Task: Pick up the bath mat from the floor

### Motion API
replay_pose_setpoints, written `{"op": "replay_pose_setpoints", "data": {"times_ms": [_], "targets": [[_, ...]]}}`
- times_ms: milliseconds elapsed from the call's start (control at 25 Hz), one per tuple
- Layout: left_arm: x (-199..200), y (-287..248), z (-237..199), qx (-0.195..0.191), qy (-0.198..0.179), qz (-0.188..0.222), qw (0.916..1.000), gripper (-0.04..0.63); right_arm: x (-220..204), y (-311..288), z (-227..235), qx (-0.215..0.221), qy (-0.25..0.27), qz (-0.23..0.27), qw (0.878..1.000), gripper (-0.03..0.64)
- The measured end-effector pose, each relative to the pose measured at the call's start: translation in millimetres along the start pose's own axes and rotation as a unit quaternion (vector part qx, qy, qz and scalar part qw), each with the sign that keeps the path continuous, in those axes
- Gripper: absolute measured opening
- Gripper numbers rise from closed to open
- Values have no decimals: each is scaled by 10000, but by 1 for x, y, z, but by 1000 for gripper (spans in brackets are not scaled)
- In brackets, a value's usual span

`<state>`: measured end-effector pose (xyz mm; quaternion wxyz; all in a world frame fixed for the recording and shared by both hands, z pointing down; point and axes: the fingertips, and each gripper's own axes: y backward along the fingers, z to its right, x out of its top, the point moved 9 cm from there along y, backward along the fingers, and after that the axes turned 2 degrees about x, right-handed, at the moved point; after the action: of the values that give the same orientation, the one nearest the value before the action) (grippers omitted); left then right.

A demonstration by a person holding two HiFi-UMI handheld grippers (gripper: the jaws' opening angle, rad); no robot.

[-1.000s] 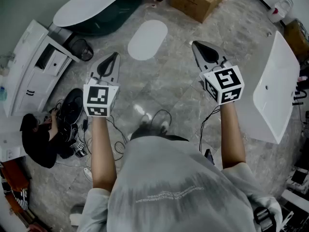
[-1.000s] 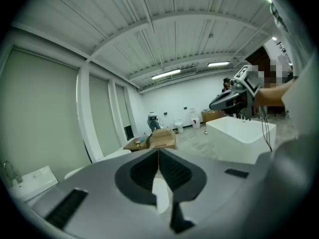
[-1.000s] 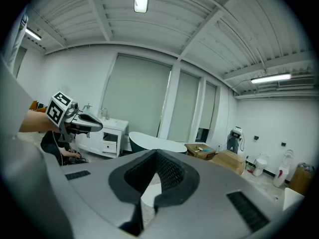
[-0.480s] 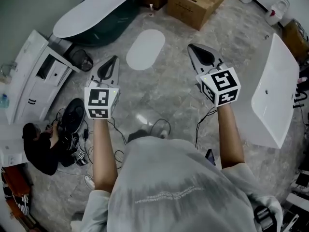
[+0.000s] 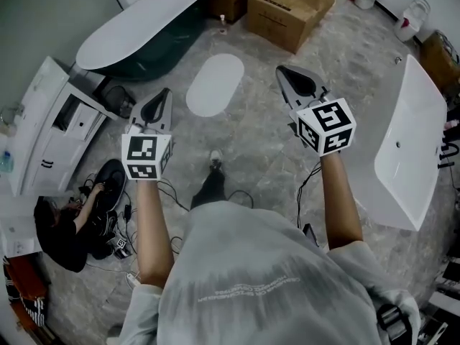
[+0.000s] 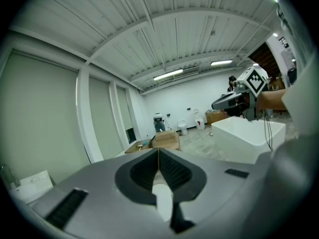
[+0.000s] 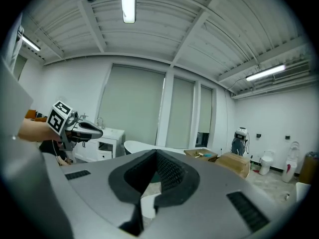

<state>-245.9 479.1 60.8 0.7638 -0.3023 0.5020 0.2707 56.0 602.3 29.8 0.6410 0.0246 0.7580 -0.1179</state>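
The bath mat [image 5: 214, 85] is a white oval lying flat on the grey marbled floor, ahead of the person and between the two grippers in the head view. My left gripper [image 5: 167, 92] is held above the floor, left of the mat, jaws shut with nothing in them. Its ribbed pads meet at the tip in the left gripper view [image 6: 158, 151]. My right gripper [image 5: 280, 70] hovers right of the mat, also shut and empty, with the pads together in the right gripper view [image 7: 156, 152]. Neither gripper touches the mat.
A dark bathtub with a white rim [image 5: 136, 16] stands beyond the mat at left, cardboard boxes [image 5: 291, 2] behind it. A white tub [image 5: 410, 135] fills the right side, a white vanity [image 5: 50, 113] the left. A crouching person [image 5: 65, 225] and cables [image 5: 169, 189] are on the floor at left.
The person has stepped forward, one foot now showing ahead. The mat has come nearer in the head view. Both grippers stayed shut and kept their height.
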Motion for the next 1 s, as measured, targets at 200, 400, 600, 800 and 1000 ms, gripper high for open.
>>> {"op": "replay_pose_setpoints", "data": {"times_ms": [200, 400, 600, 800, 1000], "targets": [[-15, -66, -21, -131, -26, -55, 9999, 20, -12, -54, 34, -130, 125, -136, 9997, 15], [-29, -155, -75, -80, 91, -175, 9998, 20, -17, -140, 84, -207, 95, -309, 9993, 14], [-27, -240, -139, 15, 120, -306, 9995, 20, 2, -238, 133, -142, 140, -416, 9989, 15], [-39, -309, -187, 64, 274, -513, 9983, 20, 9, -332, 163, 47, 128, -506, 9986, 15], [-68, -354, -224, 117, 493, -787, 9956, 20, 2, -407, 175, 313, 99, -656, 9973, 15]]}}
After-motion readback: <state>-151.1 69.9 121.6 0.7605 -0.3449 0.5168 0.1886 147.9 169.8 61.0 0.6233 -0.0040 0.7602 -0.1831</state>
